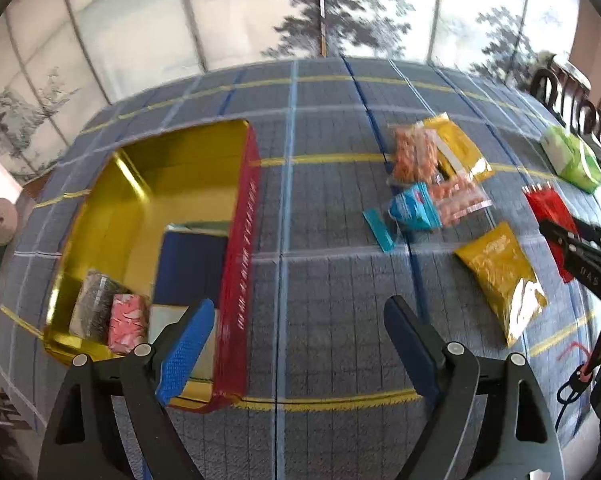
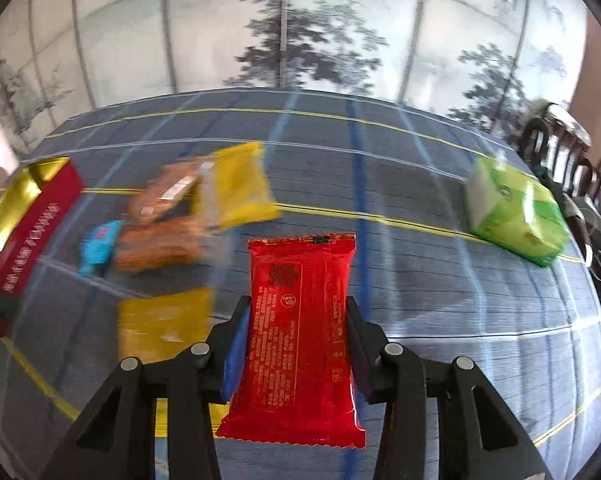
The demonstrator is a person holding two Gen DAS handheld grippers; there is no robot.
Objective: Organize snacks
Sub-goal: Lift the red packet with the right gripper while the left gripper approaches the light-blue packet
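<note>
A red box with a gold lining (image 1: 240,240) lies open at the table's left and holds a dark blue box (image 1: 188,268), a pink packet (image 1: 126,322) and a grey packet (image 1: 94,306). My left gripper (image 1: 300,332) is open and empty beside the box's red wall. My right gripper (image 2: 296,320) is shut on a red snack packet (image 2: 300,328), held above the table; the packet (image 1: 546,210) and the gripper show in the left wrist view. Loose snacks lie on the cloth: orange packets (image 1: 416,152), yellow packets (image 1: 500,272), a blue packet (image 1: 414,208).
A green and white pack (image 1: 572,156) (image 2: 516,212) lies at the far right of the plaid tablecloth (image 1: 328,240). Dark wooden chairs (image 1: 572,96) stand beyond the right edge. A painted screen wall (image 1: 260,8) runs behind the table. The red box's end (image 2: 32,216) shows at left.
</note>
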